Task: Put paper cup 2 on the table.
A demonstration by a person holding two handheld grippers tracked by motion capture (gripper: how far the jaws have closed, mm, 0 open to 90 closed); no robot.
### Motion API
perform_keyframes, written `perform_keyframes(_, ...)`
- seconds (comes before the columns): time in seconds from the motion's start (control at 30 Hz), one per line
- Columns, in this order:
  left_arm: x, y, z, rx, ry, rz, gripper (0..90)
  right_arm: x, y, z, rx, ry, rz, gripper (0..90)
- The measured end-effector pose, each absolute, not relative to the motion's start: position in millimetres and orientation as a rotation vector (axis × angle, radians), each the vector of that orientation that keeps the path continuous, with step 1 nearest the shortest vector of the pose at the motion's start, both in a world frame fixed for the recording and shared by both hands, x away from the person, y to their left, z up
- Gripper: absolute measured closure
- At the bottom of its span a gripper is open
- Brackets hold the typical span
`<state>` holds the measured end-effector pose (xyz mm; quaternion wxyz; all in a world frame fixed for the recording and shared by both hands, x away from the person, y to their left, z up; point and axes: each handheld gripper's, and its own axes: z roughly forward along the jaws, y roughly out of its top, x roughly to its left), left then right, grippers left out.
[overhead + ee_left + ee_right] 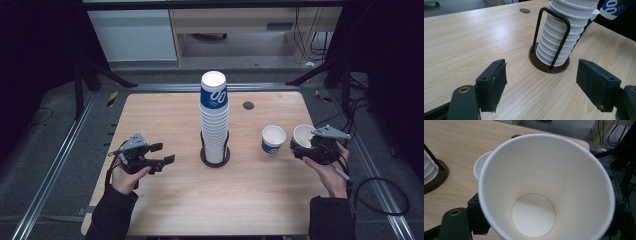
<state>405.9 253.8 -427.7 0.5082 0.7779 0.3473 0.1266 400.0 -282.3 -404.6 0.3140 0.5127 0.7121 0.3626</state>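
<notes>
Wooden table [165, 200], cup [544, 195] interior white

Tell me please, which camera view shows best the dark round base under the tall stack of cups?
The left gripper view: the base is close, with its brown rim and the black wire loops rising around the stack. The high view shows it small beneath the stack. The right gripper view catches only its edge.

Left claw [162, 154] is held low at the left, jaws spread wide with nothing between them. Right claw [306, 145] is held at the right, jaws closed on a cup [544, 195].
</notes>
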Motion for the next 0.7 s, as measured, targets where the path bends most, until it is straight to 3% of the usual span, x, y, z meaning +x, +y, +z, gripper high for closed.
perform_keyframes(0.7,407,255,-430,1.890,0.852,0.312,23.3,424,-290,-454,1.420,1.988,0.895,18.9)
